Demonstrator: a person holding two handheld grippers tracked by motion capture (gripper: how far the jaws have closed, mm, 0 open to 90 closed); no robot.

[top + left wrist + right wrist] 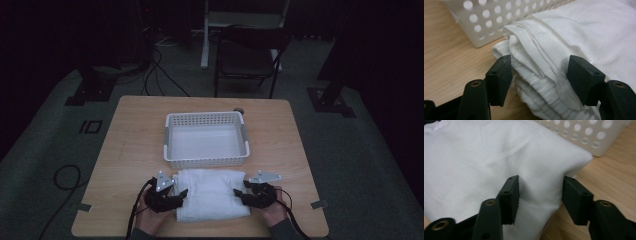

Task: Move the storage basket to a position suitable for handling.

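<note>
Two tongs bracket one folded white towel [212, 195] lying on the table [130, 150] just before the perforated white basket [206, 160]. Left tongs [539, 75] gape over its layered edge; right tongs [540, 195] gape at the opposite end, probably for a level two-sided lift.

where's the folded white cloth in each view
High view: the folded white cloth lies at the table's near edge, between the two hand-held grippers.
Left gripper view: its layered edge sits between the open jaws.
Right gripper view: its corner sits between the open jaws.
Shared landmark: the white perforated basket beside it.
</note>
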